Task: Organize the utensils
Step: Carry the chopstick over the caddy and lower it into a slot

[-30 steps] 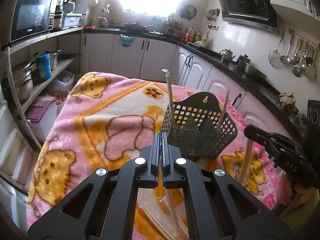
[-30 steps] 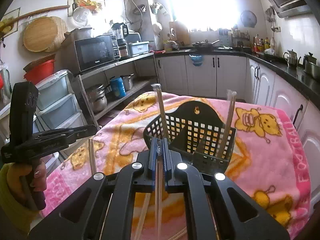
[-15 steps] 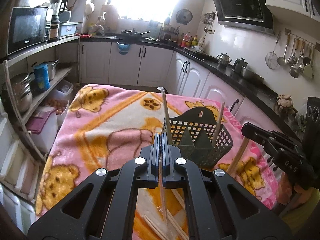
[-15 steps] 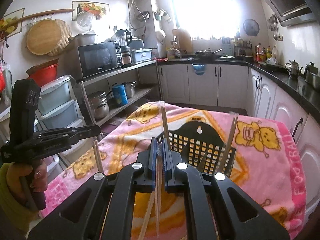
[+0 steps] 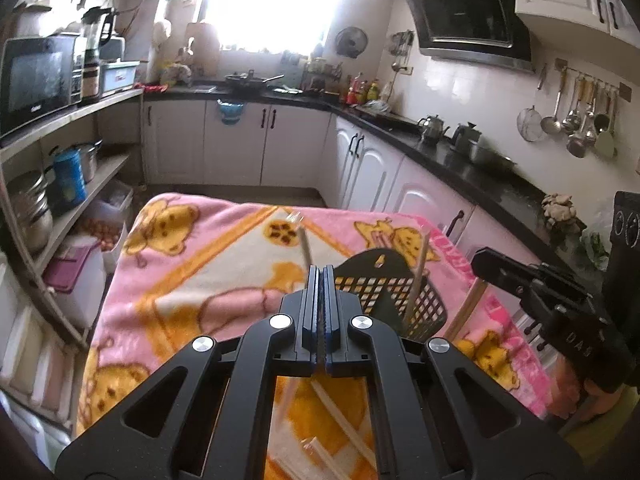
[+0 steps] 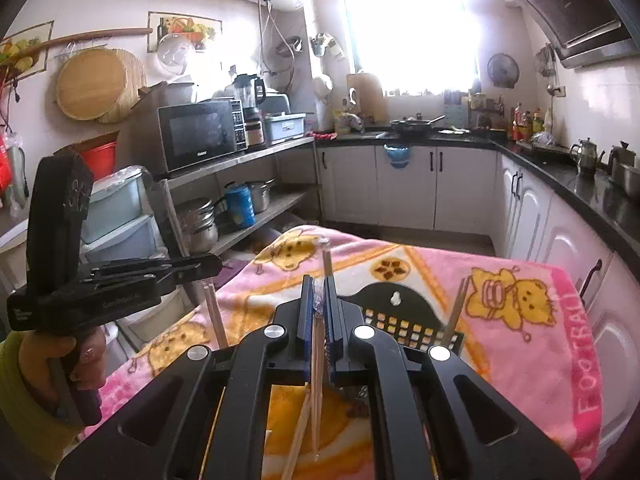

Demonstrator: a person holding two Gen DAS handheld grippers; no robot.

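Both tools have risen above the black basket since a second ago. In the left wrist view the basket now sits lower and smaller, partly hidden behind the left tool, and more of the pink blanket on the worktop shows beyond it. The chopstick clamped in that tool has lifted with it. The right tool has likewise climbed, carrying its own wrapped chopstick up; its lower end seems clear of the blanket, though blur makes that uncertain.
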